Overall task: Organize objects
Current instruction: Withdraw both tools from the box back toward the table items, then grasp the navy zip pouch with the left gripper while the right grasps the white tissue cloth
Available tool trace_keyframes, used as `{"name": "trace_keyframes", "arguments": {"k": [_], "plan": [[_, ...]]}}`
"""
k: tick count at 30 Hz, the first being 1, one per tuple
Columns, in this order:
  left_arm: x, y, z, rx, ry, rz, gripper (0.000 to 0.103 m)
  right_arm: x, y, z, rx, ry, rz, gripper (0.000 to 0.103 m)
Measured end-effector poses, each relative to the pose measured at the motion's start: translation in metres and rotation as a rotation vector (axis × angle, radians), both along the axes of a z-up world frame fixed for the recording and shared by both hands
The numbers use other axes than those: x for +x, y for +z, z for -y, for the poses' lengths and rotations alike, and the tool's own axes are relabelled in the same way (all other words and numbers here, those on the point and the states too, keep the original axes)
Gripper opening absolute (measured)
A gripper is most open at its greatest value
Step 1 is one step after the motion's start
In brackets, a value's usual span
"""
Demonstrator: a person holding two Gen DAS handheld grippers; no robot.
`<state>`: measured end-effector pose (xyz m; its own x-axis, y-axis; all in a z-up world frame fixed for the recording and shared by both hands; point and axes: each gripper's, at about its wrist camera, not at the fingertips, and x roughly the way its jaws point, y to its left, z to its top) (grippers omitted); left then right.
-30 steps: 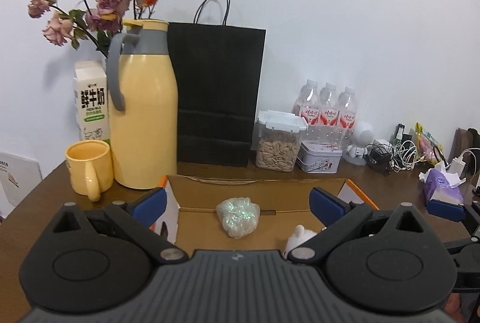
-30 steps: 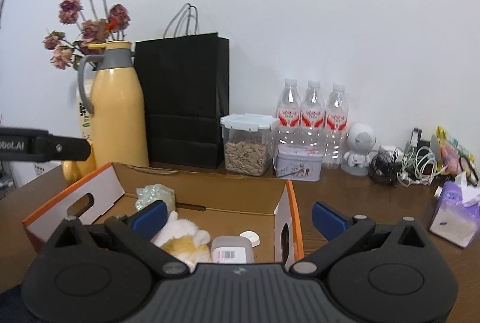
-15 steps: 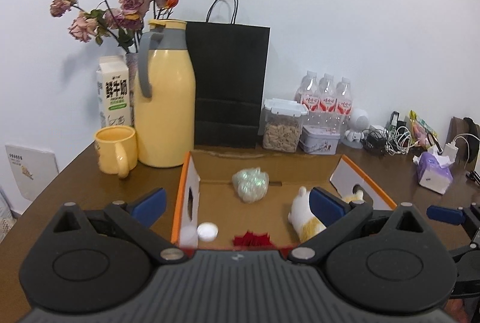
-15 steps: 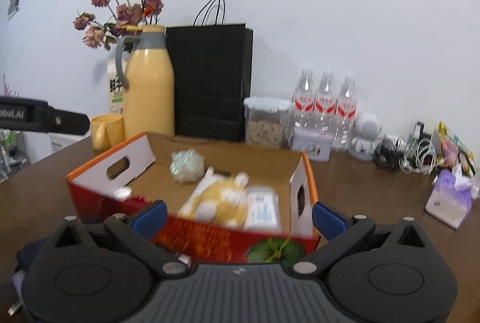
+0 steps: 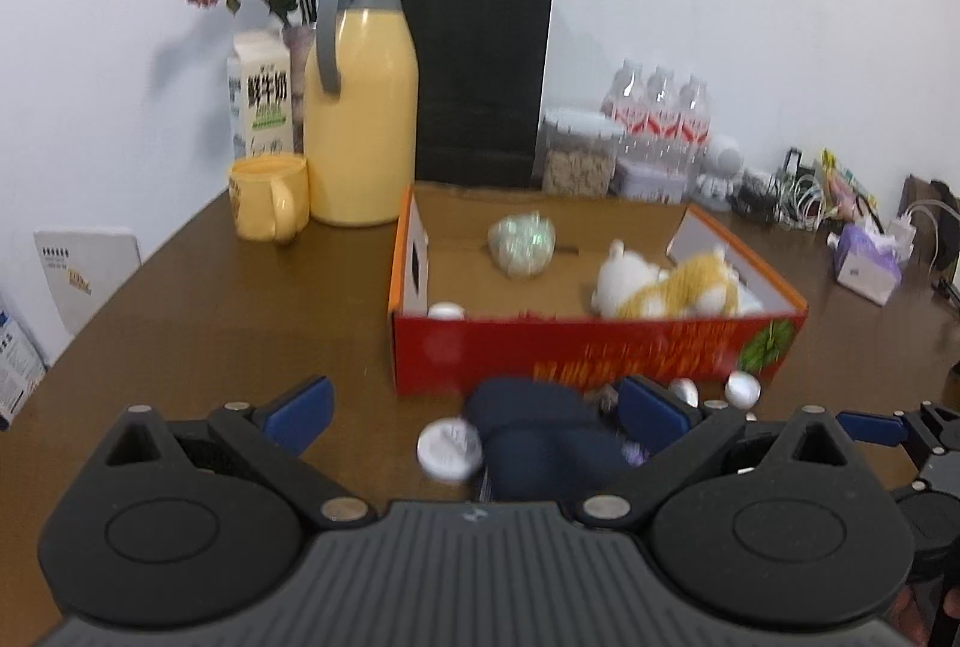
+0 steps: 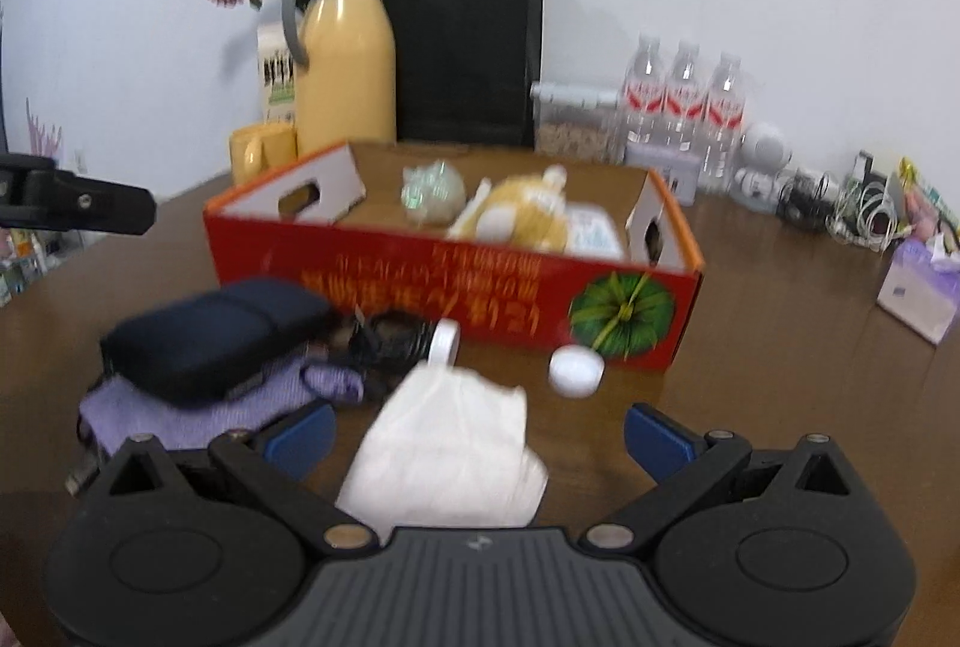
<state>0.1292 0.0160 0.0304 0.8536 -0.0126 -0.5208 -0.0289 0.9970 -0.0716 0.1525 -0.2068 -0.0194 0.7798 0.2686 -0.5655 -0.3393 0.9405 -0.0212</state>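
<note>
Both grippers' frames blur the dark case (image 6: 210,341) and box (image 6: 456,281) lettering.

Both grippers pulled back, red box (image 5: 594,356) now farther, loose items revealed

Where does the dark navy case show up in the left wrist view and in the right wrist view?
Left wrist: the navy case sits low at centre, before the red box, between the open fingers.
Right wrist: the same case lies left of centre on purple cloth.
Shared landmark: the yellow thermos jug behind the box.
</note>
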Motion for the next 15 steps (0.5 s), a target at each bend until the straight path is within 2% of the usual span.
{"name": "trace_keyframes", "arguments": {"k": [8, 14, 15], "plan": [[-0.005, -0.014, 0.001, -0.003, 0.007, -0.057, 0.103, 0.012, -0.026, -0.014, -0.013, 0.005, -0.119, 0.103], [-0.007, -0.016, 0.004, -0.003, 0.007, -0.071, 0.103, 0.013, -0.031, -0.011, 0.006, 0.009, -0.112, 0.102], [-0.006, -0.016, 0.004, -0.005, 0.006, -0.073, 0.103, 0.012, -0.030, -0.010, 0.008, 0.008, -0.107, 0.096]]}}
